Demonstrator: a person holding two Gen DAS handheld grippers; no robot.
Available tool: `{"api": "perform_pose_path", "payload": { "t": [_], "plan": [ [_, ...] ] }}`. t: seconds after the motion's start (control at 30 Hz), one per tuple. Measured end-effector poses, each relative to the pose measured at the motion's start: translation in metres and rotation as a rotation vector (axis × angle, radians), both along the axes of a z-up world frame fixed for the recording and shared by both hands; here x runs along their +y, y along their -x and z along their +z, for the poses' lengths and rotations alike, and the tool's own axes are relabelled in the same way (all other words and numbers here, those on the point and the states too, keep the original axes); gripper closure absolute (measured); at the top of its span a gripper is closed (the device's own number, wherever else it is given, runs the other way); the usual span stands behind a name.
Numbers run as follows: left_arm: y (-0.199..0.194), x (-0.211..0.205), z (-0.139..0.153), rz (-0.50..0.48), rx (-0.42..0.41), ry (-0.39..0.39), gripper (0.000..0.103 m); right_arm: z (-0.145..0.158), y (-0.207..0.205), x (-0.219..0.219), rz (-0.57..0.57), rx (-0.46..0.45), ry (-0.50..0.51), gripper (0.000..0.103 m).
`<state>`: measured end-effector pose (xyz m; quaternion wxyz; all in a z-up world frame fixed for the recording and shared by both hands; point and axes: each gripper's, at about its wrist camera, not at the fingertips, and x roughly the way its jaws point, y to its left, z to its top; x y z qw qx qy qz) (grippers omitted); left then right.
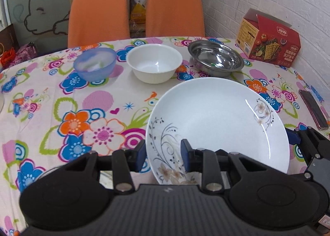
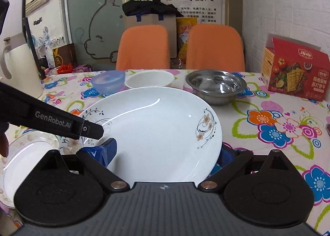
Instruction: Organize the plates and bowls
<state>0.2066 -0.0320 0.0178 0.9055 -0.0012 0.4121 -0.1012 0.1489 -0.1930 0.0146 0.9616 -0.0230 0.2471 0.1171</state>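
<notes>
A white plate (image 1: 216,122) (image 2: 154,133) with a flower print hangs tilted above the floral tablecloth (image 1: 51,100). My left gripper (image 1: 163,153) is shut on its left rim, one pad on each side; in the right wrist view its black finger (image 2: 92,130) lies on that rim. My right gripper (image 2: 164,153) stands wide open with the plate's near part between its fingers. Its left pad (image 2: 105,151) is in front of the plate; the other is under the right edge. A second plate (image 2: 26,163) lies lower left. Further back stand a blue bowl (image 1: 94,62), a white bowl (image 1: 154,62) and a steel bowl (image 1: 215,57).
A red cracker box (image 1: 270,44) stands at the table's far right by the white brick wall. Two orange chairs (image 1: 99,15) line the far edge. A dark flat packet (image 1: 313,108) lies at the right edge. A white jug (image 2: 16,67) stands far left.
</notes>
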Motion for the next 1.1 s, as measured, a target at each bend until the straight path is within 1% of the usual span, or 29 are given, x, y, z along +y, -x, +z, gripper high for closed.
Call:
{"api": "perform_pose_path", "payload": {
  "t": [0.13, 0.23, 0.37, 0.5, 0.6, 0.67, 0.7, 0.83, 0.9, 1.03, 1.1],
  "plan": [
    [0.029, 0.04, 0.015, 0.062, -0.042, -0.007, 0.075, 0.012, 0.018, 0.038, 0.078, -0.053, -0.003, 0.018],
    [0.052, 0.075, 0.02, 0.125, -0.057, -0.031, 0.075, 0.011, 0.027, 0.071, 0.144, -0.063, -0.011, 0.018],
    [0.075, 0.116, 0.015, 0.201, -0.048, -0.066, 0.075, 0.002, 0.033, 0.109, 0.23, -0.023, -0.037, 0.018],
    [0.092, 0.147, -0.003, 0.258, -0.014, -0.076, 0.075, -0.012, 0.038, 0.136, 0.281, 0.027, -0.033, 0.018],
    [0.096, 0.158, -0.018, 0.275, 0.017, -0.059, 0.075, -0.021, 0.043, 0.146, 0.29, 0.052, -0.016, 0.018],
    [0.096, 0.161, -0.027, 0.27, 0.032, -0.041, 0.075, -0.025, 0.044, 0.147, 0.277, 0.064, -0.006, 0.018],
    [0.098, 0.161, -0.029, 0.261, 0.024, -0.032, 0.075, -0.027, 0.045, 0.147, 0.266, 0.066, 0.003, 0.017],
    [0.101, 0.156, -0.032, 0.254, -0.013, -0.066, 0.075, -0.027, 0.046, 0.149, 0.264, 0.056, 0.011, 0.016],
    [0.102, 0.155, -0.032, 0.253, -0.024, -0.07, 0.075, -0.029, 0.047, 0.151, 0.259, 0.055, 0.019, 0.016],
    [0.102, 0.158, -0.033, 0.259, -0.041, -0.061, 0.075, -0.028, 0.047, 0.149, 0.242, 0.055, -0.003, 0.017],
    [0.105, 0.16, -0.03, 0.273, -0.062, -0.06, 0.073, -0.027, 0.047, 0.148, 0.227, 0.056, -0.014, 0.017]
  ]
}}
